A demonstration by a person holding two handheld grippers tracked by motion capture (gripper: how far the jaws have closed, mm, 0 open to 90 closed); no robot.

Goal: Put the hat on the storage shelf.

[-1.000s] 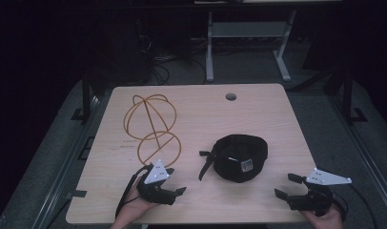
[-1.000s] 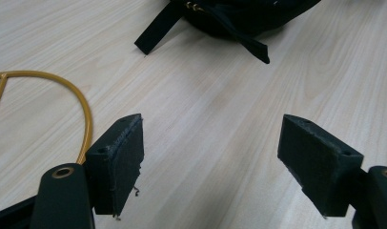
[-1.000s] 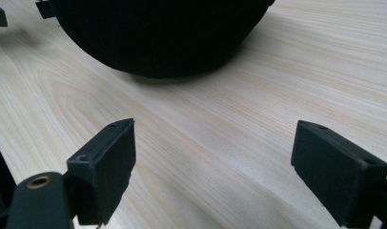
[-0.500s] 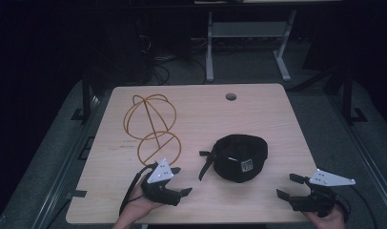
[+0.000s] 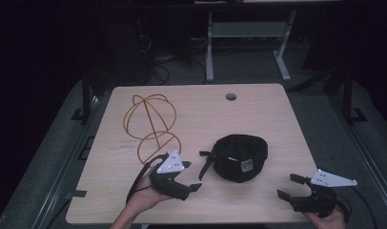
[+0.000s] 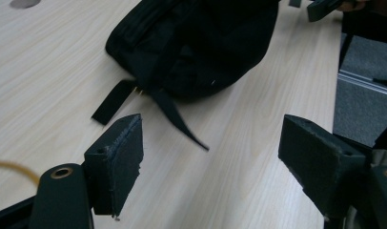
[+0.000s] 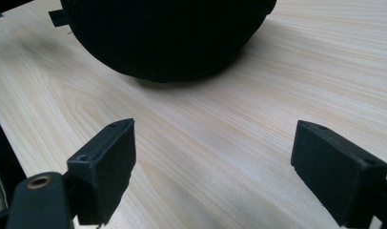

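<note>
High view: cap (image 5: 241, 157) between tools.

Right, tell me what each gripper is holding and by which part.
Nothing is held. The left gripper and right gripper are both open, apart from the black cap on the table.

One black cap (image 5: 241, 157) lies on the surface (image 5: 258, 109). One wire stand (image 5: 151, 128) stands there too. Two tongs are held over it: the left tongs (image 5: 190, 177) and the right tongs (image 5: 289, 186).
</note>
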